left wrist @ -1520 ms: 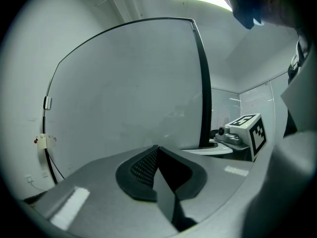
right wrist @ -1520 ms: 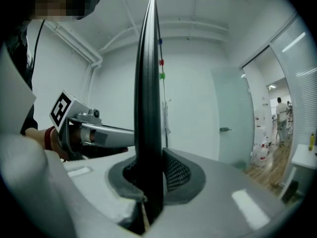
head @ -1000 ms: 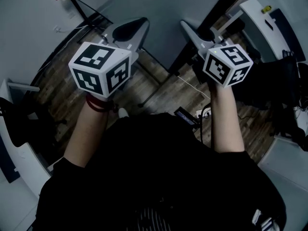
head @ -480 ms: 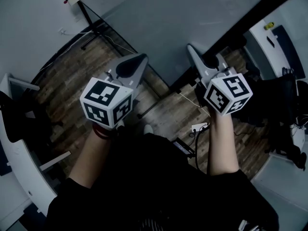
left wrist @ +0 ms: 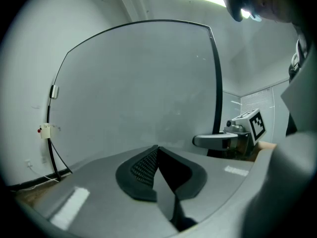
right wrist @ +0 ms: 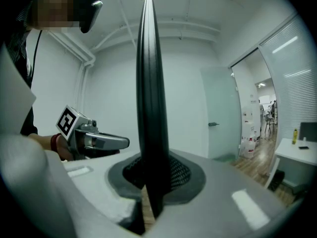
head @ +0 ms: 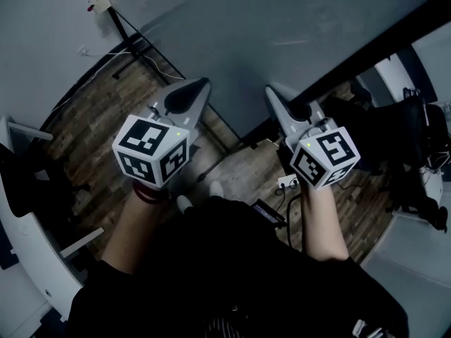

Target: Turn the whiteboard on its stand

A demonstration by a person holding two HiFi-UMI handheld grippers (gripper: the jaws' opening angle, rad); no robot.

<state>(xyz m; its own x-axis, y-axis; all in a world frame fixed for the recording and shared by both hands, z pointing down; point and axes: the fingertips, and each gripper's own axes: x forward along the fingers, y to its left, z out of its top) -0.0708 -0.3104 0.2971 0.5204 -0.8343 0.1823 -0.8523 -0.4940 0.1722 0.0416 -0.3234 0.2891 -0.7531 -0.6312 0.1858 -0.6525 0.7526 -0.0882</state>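
The whiteboard (head: 282, 27) fills the top of the head view as a big grey panel, and its black frame edge (head: 352, 56) runs diagonally to the upper right. My right gripper (head: 272, 94) is shut on that edge. In the right gripper view the edge (right wrist: 148, 83) stands upright between the pads (right wrist: 171, 170). My left gripper (head: 200, 84) is shut with nothing in it, its tip close to the board face (left wrist: 138, 83). Whether the left gripper (left wrist: 157, 148) touches the board I cannot tell. Each gripper view shows the other gripper, the right (left wrist: 213, 141) and the left (right wrist: 106, 142).
The stand's black leg (head: 130, 48) rests on the wooden floor (head: 91, 125). A power strip with cables (head: 287, 184) lies by my feet. A white desk (head: 28, 252) is at the left, a black chair (head: 412, 129) at the right. A glass door (right wrist: 218, 118) is beyond.
The board's black edge has swung and lies flatter across the head view. My right gripper, still on the edge, moved left and down in the frame. The left gripper sank slightly.
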